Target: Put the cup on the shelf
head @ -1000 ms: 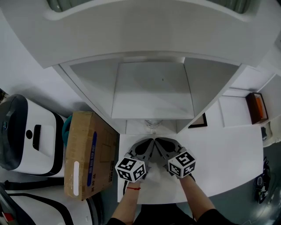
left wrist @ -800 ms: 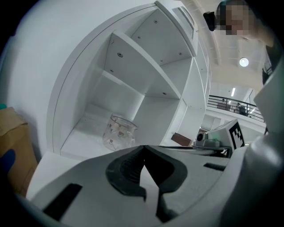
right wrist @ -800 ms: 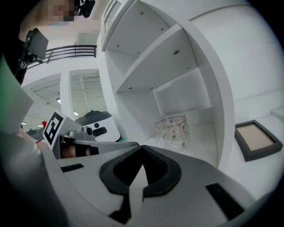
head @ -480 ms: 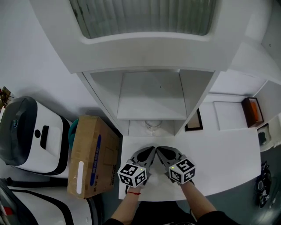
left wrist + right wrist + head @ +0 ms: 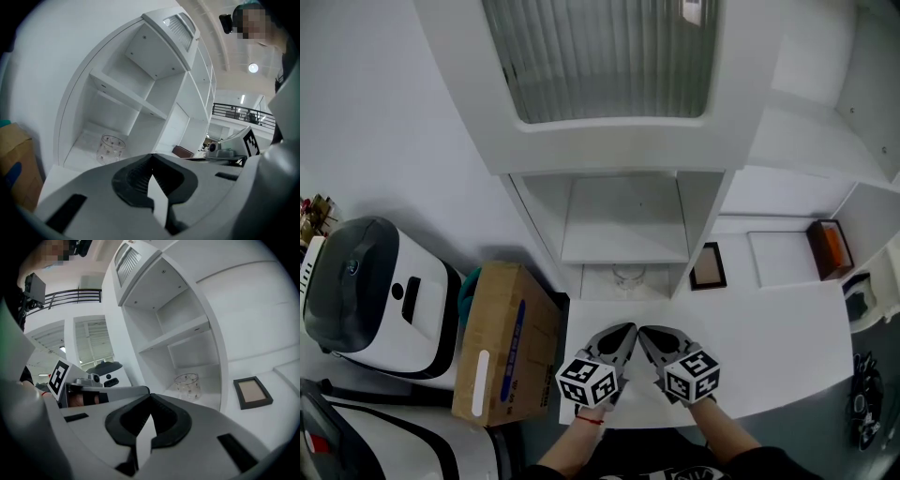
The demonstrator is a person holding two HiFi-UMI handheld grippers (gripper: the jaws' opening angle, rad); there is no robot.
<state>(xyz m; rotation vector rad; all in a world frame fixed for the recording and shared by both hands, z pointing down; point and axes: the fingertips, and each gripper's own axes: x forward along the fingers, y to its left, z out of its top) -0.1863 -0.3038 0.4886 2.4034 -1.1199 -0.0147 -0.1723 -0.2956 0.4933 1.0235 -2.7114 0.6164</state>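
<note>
A clear glass cup (image 5: 628, 276) with small dots stands upright on the bottom level of the white shelf unit (image 5: 623, 234), also seen as the cup (image 5: 110, 148) and the cup (image 5: 188, 386). My left gripper (image 5: 624, 332) and right gripper (image 5: 643, 333) rest side by side on the white table (image 5: 769, 347), a short way in front of the cup. Both are shut with nothing between their jaws, and their tips point toward the shelf opening.
A cardboard box (image 5: 500, 342) stands left of the table beside a white-and-black machine (image 5: 375, 291). A dark picture frame (image 5: 709, 265) lies right of the shelf bay; an orange-brown box (image 5: 828, 249) sits farther right. The upper shelf board (image 5: 623, 246) is bare.
The head view has tilted up, showing more of the shelf top and its slatted panel. Both grippers have slid slightly toward me; the cup has not moved.
</note>
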